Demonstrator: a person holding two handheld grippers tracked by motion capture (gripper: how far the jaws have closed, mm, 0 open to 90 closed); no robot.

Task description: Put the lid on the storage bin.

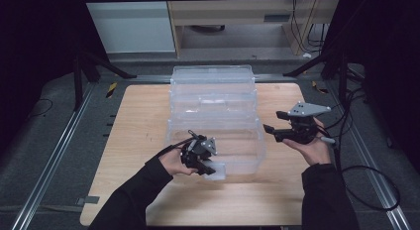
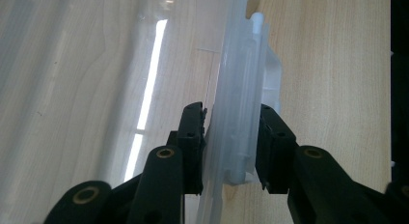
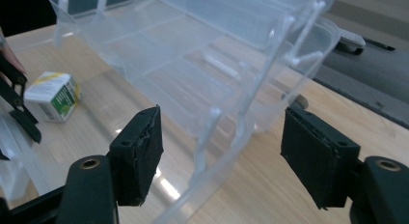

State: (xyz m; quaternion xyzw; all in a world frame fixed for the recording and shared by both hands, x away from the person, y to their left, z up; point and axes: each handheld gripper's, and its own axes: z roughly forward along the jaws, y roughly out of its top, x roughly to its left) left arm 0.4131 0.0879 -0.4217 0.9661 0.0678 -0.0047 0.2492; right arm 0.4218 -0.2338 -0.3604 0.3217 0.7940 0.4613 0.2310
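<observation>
A clear plastic box [image 1: 213, 98] with stepped, fanned-out trays stands in the middle of the wooden table [image 1: 138, 126]. My left gripper [image 1: 210, 169] is at the front of the lowest tray. In the left gripper view its pads [image 2: 193, 137] press from both sides on the clear front wall and latch [image 2: 238, 113], so my left gripper [image 2: 231, 142] is shut on it. My right gripper [image 1: 271, 121] is held above the table to the right of the box, pointing at it. Its jaws [image 3: 222, 147] stand wide open with nothing touching them; the trays [image 3: 193, 74] lie beyond.
A small white and green carton [image 3: 52, 96] lies low beside the left gripper's black parts, seen through the clear plastic. Black cables [image 1: 366, 180] trail off the table's right side. Metal rails run along both sides, and cabinets stand at the back.
</observation>
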